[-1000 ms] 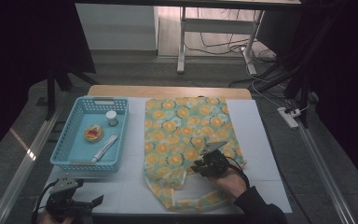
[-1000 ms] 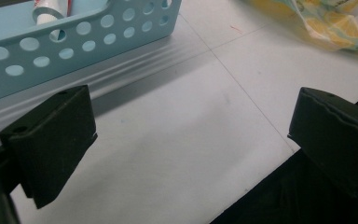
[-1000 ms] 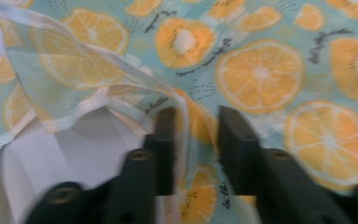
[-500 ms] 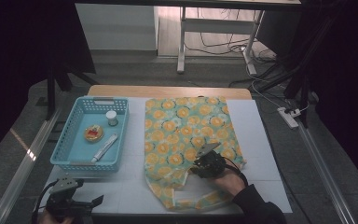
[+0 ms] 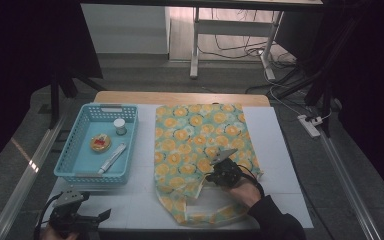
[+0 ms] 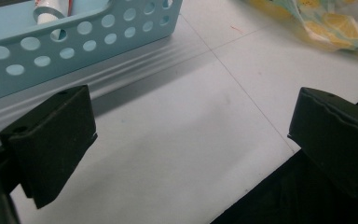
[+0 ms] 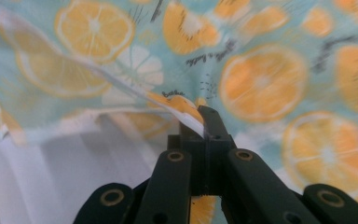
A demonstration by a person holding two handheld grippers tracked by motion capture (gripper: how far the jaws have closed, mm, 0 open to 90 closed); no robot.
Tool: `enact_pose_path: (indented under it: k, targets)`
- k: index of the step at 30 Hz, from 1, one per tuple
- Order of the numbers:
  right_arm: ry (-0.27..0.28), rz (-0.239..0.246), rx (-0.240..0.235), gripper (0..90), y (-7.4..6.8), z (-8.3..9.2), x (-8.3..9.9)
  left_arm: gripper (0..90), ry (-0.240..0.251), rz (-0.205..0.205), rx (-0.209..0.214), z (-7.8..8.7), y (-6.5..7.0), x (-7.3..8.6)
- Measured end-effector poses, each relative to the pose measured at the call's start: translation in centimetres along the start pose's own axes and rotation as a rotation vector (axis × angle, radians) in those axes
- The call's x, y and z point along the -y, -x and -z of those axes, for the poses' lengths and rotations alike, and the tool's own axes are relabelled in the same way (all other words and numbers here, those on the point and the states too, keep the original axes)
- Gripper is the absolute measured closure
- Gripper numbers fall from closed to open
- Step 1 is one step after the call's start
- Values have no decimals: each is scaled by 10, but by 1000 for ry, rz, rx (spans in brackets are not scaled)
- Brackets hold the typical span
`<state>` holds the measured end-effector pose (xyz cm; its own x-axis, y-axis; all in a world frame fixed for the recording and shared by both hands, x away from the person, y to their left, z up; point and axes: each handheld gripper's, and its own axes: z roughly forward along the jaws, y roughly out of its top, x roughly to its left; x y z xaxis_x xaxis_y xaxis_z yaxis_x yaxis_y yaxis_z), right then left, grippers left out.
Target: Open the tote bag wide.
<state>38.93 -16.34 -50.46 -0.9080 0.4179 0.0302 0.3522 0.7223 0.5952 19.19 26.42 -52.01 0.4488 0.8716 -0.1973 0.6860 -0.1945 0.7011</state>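
While our right gripper sits low on the orange-print tote bag in the high view, we judge the work barely begun: the bag lies flat on the white table cover, mouth toward us, and the blue basket just to its left has its small jar, round tin and tube inside, none of them packed yet. Our left gripper rests at the near left corner, apart from everything. Room beyond: dark, a desk frame and loose cables on grey floor, a power strip at right. Left gripper view: jaws spread wide with nothing between them, bare white cover under them, the basket wall ahead, a corner of the bag far off. Right gripper view: jaws have just been closing and now pinch the bag's white-lined top edge, the fabric lifting slightly at the grip. Left to do, as we read it: open the mouth and move the basket's three items in.
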Motion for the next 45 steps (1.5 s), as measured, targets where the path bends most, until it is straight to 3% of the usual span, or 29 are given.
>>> enact_pose_path:
  k: [3,8,11,13,21,33,45]
  targets:
    - [25,-8,20,900,4,5,-4,10,1,2,0,0,0,0]
    - [40,-52,-22,900,10,7,-11,10,3,5,-1,0,0,0]
    - [60,-120,-75,900,17,5,-16,10,4,5,0,0,0,0]
    - [77,-137,-88,900,19,6,-19,9,4,6,1,0,0,0]
    - [130,-151,-81,900,23,15,-29,10,5,7,3,1,-1,0]
    - [160,-172,-47,900,38,16,-49,10,20,15,13,2,-2,1]
    - [256,-179,-56,900,47,31,-68,9,25,31,29,2,-4,1]
